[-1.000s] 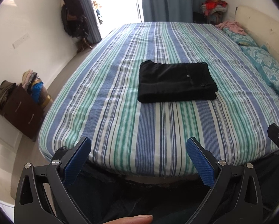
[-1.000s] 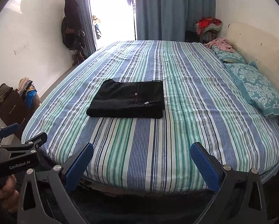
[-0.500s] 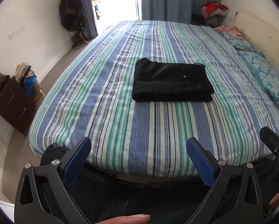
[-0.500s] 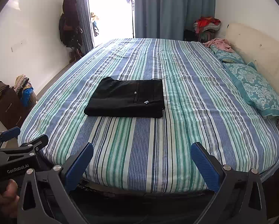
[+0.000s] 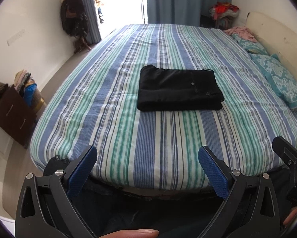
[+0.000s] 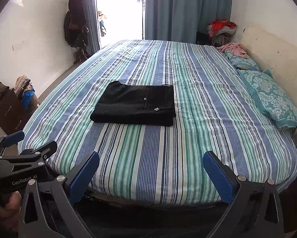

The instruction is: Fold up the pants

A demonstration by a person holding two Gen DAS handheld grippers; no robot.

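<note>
We judge the folding done: the black pants (image 5: 179,90) lie as a neat rectangle mid-bed (image 5: 148,138), at twelve o'clock; our left gripper (image 5: 147,168) and right gripper (image 6: 150,171) fingers spread, empty

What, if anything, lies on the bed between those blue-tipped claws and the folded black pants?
Nothing visible does. Between the open left gripper, the open right gripper and the black pants there is only bare striped bedspread. The pillows lie off to the right, out of the way.
</note>
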